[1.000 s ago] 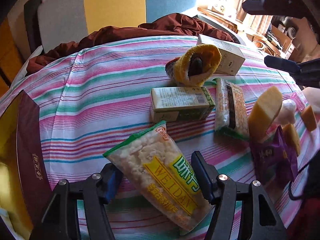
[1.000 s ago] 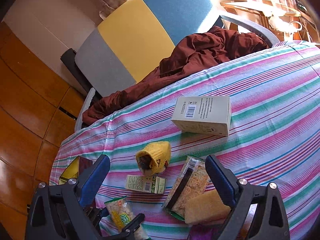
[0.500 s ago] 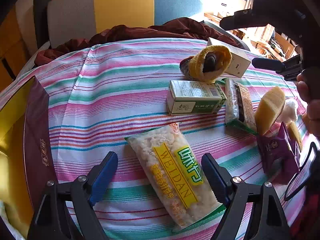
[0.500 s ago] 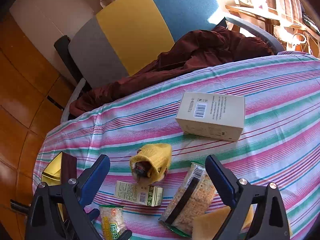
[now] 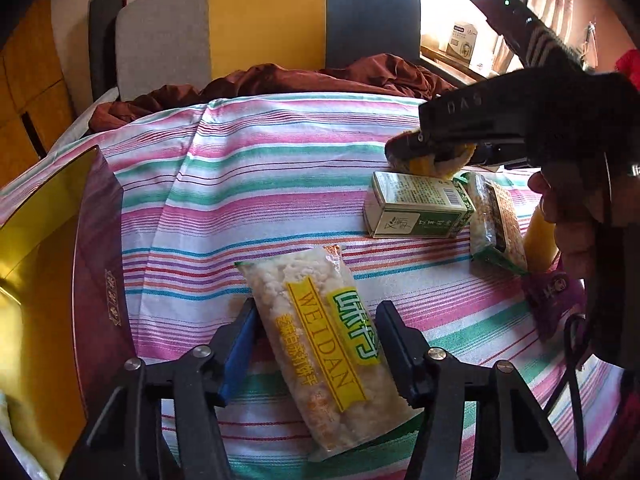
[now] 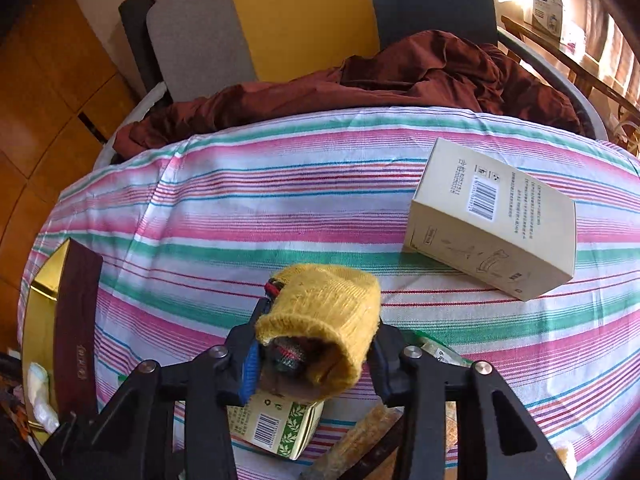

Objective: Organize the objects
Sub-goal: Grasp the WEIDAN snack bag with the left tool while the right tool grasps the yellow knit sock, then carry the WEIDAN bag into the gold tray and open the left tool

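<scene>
**Both grippers closing on goods over striped cloth**

Left wrist view: left gripper low over the striped cloth, jaws closing around a snack bag lying flat between them; both pads right at the bag's edges, firm pressing not certain. Left of it, an open gold-lined box with a maroon wall. Farther right, a green carton on its side, just beside a cracker pack. Beyond the carton, the right gripper seen from the side, reaching in from the right, a hand on its grip, its tip at a yellow sock mostly hidden behind it. Purple packet near the right edge, partly hidden by the hand. Seen only here: bag, cracker pack face, purple packet.

Right wrist view: right gripper with jaws closing, clamped on the sock, a rolled bundle with a dark core showing at its open end. Sock directly over the carton; contact between them unclear. Seen only here: a beige box with a barcode, lying well apart toward the upper right. Gold-lined box at the far left edge. Behind the table in both views, a brown cloth heaped on a grey, yellow and blue chair.
</scene>
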`<state>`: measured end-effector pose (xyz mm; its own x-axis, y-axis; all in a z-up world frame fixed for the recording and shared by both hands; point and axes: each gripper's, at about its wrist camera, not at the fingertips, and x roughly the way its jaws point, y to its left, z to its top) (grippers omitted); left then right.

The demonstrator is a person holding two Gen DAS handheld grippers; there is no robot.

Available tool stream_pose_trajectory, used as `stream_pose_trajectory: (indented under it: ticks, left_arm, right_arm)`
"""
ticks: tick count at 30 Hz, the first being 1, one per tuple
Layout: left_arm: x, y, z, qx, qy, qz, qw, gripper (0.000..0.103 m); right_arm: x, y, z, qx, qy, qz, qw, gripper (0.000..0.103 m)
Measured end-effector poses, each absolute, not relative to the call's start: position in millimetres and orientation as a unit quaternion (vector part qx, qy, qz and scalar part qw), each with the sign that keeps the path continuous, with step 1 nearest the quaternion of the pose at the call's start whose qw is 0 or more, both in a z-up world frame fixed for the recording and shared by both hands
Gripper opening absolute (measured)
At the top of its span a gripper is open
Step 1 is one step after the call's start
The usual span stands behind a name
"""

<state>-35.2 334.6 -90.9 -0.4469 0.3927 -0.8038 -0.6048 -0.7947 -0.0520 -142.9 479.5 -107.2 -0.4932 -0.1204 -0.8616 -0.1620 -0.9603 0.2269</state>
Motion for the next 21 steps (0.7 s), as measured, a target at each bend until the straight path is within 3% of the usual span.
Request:
stream_pose_trajectory:
  ticks: [10,21]
  left_arm:
    - [-32,332,-91,-0.419,0.134,0.848,0.297,0.053]
    - [-32,333,-93,-0.419,0.139,0.847,0.295,0.051]
  right_arm:
    - [-142,482,-116,-0.517,0.144,0.844,0.003,0.039]
    - [-137,498,-121,-0.509,0.209,0.835,-0.013,0.043]
